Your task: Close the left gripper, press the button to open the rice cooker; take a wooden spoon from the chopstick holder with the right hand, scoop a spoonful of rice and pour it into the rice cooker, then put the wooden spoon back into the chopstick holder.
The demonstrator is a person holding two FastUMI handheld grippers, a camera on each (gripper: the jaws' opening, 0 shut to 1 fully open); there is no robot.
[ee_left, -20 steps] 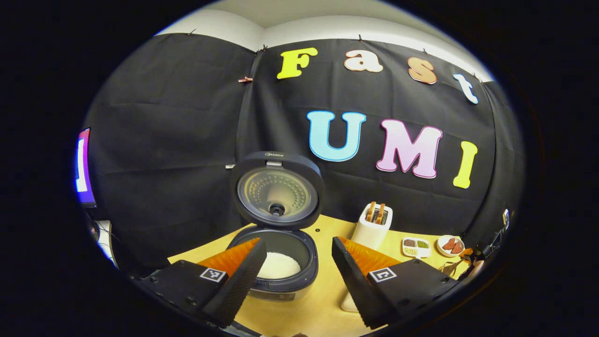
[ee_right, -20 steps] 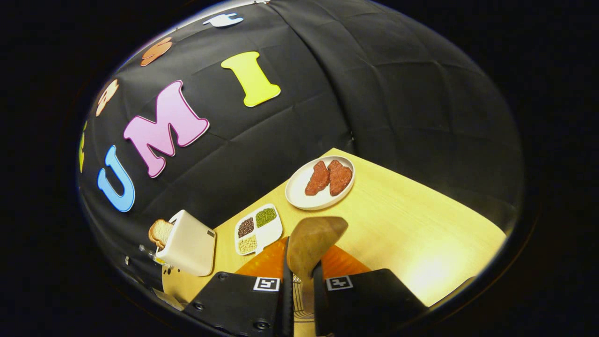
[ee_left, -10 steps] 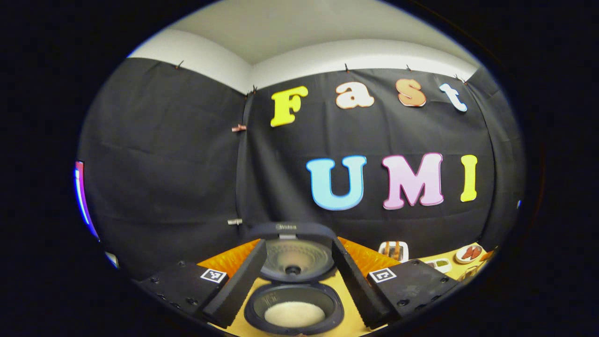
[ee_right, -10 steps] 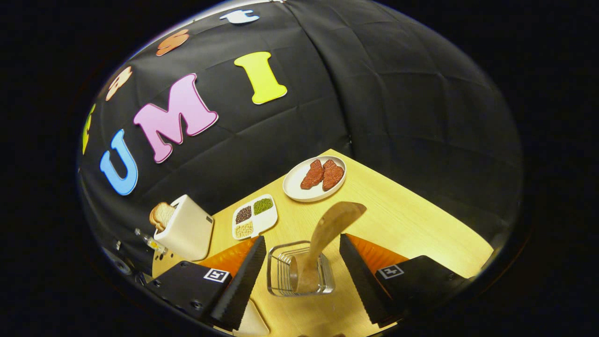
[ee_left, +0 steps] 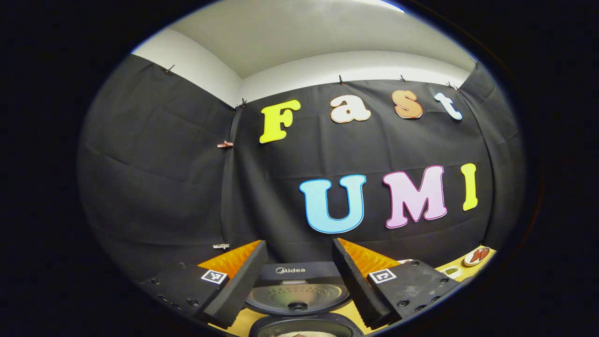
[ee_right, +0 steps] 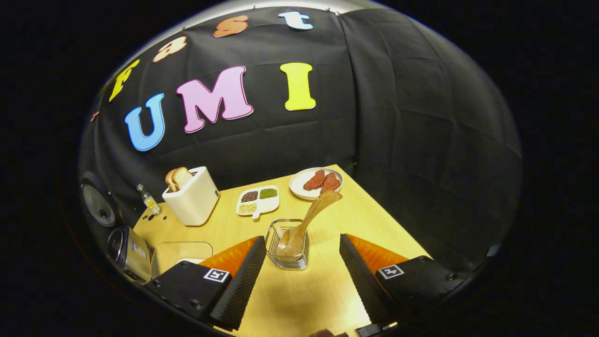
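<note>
Looking along my right gripper (ee_right: 299,262), I see its fingers spread wide with nothing between them. Just ahead of the tips stands the clear chopstick holder (ee_right: 287,244) on the wooden table (ee_right: 383,224), and the wooden spoon (ee_right: 309,220) sits in it, handle down, leaning away to the right so its bowl ends up near the white plate (ee_right: 299,187) of red meat slices beyond. Ahead and left of the holder lies a small divided dish (ee_right: 259,201) of grains and beans, and farther left a white toaster (ee_right: 191,196) with bread slices sticking out of its top. A small bottle (ee_right: 149,200) stands beside the toaster. Close to my left finger there is a clear container (ee_right: 180,255), and at the far left edge I can make out the rice cooker's open lid (ee_right: 97,205) and its body below.

My left gripper (ee_left: 299,278) is also wide open and empty. Between and below its fingertips sits the rice cooker (ee_left: 299,290) with its lid raised, the inner face of the lid toward me. The pot's rim just shows at the bottom edge; I cannot tell its contents from here.
</note>
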